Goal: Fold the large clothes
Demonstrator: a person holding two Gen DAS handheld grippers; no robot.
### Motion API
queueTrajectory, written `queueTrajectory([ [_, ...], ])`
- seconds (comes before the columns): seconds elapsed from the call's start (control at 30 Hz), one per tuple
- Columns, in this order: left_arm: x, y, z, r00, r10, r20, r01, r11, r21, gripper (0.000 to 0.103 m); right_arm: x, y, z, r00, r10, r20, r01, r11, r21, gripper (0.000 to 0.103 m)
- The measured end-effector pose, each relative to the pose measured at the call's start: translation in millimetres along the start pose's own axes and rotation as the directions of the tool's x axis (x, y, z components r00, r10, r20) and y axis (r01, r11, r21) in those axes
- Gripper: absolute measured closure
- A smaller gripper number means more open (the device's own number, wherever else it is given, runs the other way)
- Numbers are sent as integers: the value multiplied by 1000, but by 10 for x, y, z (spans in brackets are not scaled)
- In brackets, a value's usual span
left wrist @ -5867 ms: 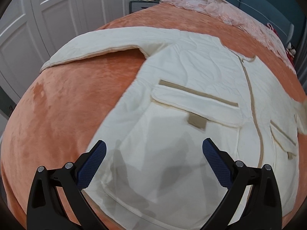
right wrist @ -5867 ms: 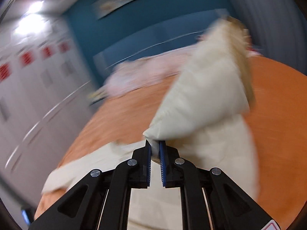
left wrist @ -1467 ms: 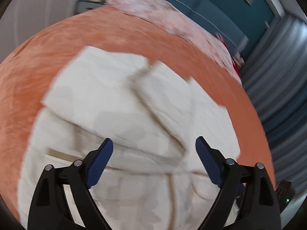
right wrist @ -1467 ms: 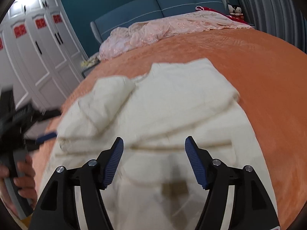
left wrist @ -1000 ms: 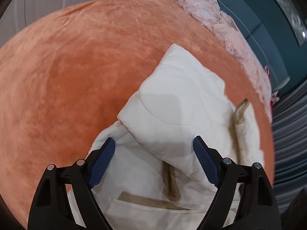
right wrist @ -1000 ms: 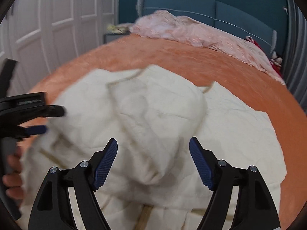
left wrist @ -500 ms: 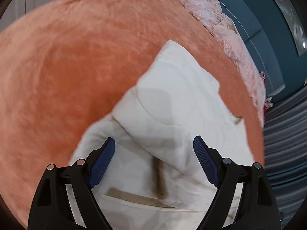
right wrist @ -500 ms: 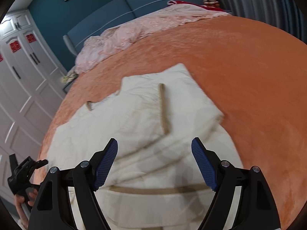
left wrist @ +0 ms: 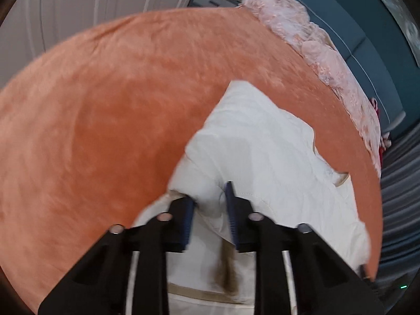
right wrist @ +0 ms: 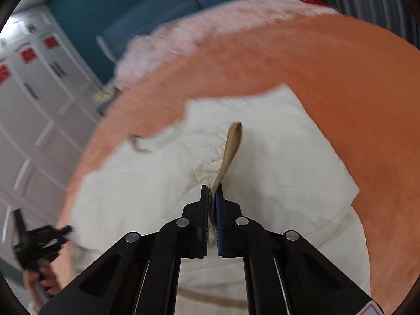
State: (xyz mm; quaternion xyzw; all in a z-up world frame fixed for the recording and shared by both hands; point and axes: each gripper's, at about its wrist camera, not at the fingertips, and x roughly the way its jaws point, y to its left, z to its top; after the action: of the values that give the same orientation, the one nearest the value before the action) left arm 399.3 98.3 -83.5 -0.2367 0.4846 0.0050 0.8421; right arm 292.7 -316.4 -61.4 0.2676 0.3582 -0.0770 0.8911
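A: Where is the cream quilted jacket (left wrist: 265, 144)?

B: Lying half folded on the orange bed cover (left wrist: 105, 105), with its folded sleeves stacked over the body. The pink lace bedding (left wrist: 315, 44) is heaped beyond the jacket, along the blue headboard (left wrist: 349, 39), well apart from it.

A: And the left hand-held gripper (left wrist: 208, 210)?

B: At the jacket's near left edge. Its jaws are closing, with a thick fold of the jacket bunched between the blue pads (left wrist: 231, 204), and the pads already press on it.

A: The right hand-held gripper (right wrist: 212, 210)?

B: Clamped tight on the jacket near its middle. It pinches the cloth right where a tan trim strip (right wrist: 231, 144) runs up and away from the fingertips, and the fabric puckers there.

A: Can you see the other tool from the right wrist view?

B: Yes, blurred, at the jacket's left edge (right wrist: 39, 241), with a person's hand (right wrist: 42, 278) around its handle.

A: What else is near the jacket?

B: White wardrobe doors (right wrist: 34, 99) with red labels stand left of the bed, past the jacket. A grey curtain (left wrist: 399, 183) hangs on the jacket's right.
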Motion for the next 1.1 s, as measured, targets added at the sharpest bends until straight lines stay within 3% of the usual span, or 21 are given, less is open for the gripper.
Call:
queueTrajectory([
  [0.07,-9,57,-10,1000,2,-3,-2,1000,22,90,-228,132,-89,999,26,44,-23,998,-62,99],
  [0.23,46,159,-139,998,58,2,-58,996,64,91,-117,153,-370,994,-112,14,112,976,-187,99],
  [0.37,60,105,-226,994,99,41,-104,986,133,91,72,-82,-564,987,-154,-47,145,977,-156,99],
  [0.53,128,18,-430,980,152,127,-180,952,249,90,179,-144,-716,983,-178,-53,167,971,-168,99],
  [0.77,168,-68,-618,951,201,233,-269,912,309,88,193,-119,-833,978,-208,-25,200,961,-194,99],
  [0.97,182,-133,-679,937,235,259,-316,886,339,88,166,-140,-820,978,-208,-25,201,962,-183,100],
  [1.1,103,-184,-695,933,258,250,-338,867,366,82,8,-104,-860,971,-236,-44,224,956,-189,87],
])
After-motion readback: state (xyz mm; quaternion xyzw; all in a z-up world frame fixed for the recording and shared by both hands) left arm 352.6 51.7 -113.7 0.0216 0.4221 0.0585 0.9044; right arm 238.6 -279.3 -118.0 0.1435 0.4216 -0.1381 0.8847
